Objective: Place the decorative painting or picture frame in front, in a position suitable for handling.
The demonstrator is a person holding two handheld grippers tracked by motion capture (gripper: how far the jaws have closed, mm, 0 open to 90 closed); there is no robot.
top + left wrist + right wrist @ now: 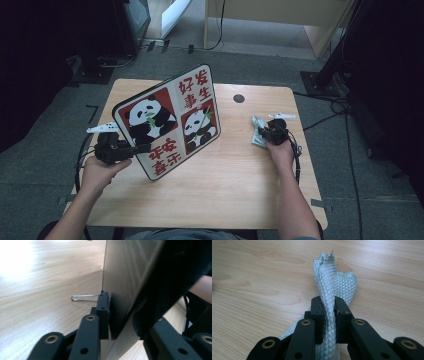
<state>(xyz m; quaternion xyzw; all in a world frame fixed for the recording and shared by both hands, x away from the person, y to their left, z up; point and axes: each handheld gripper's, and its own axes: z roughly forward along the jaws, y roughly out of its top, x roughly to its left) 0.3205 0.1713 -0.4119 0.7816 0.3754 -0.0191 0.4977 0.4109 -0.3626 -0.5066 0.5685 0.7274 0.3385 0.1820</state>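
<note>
A square board (170,120) printed with pandas and red characters is held tilted above the left half of the wooden table (225,185). My left gripper (142,148) is shut on its lower left edge. In the left gripper view the jaws (117,315) clamp the board's thin edge (125,277), and a bent metal wire (82,298) sticks out beside the left pad. At the right, my right gripper (267,132) is shut on a grey quilted cloth (257,136) lying on the table. The right gripper view has the pads (328,312) pinching a raised fold of that cloth (337,282).
A dark round hole (239,98) sits near the table's far edge. Cables (345,130) run over the floor to the right, and a stand's base (320,82) is at the far right. Bare tabletop lies between the two hands.
</note>
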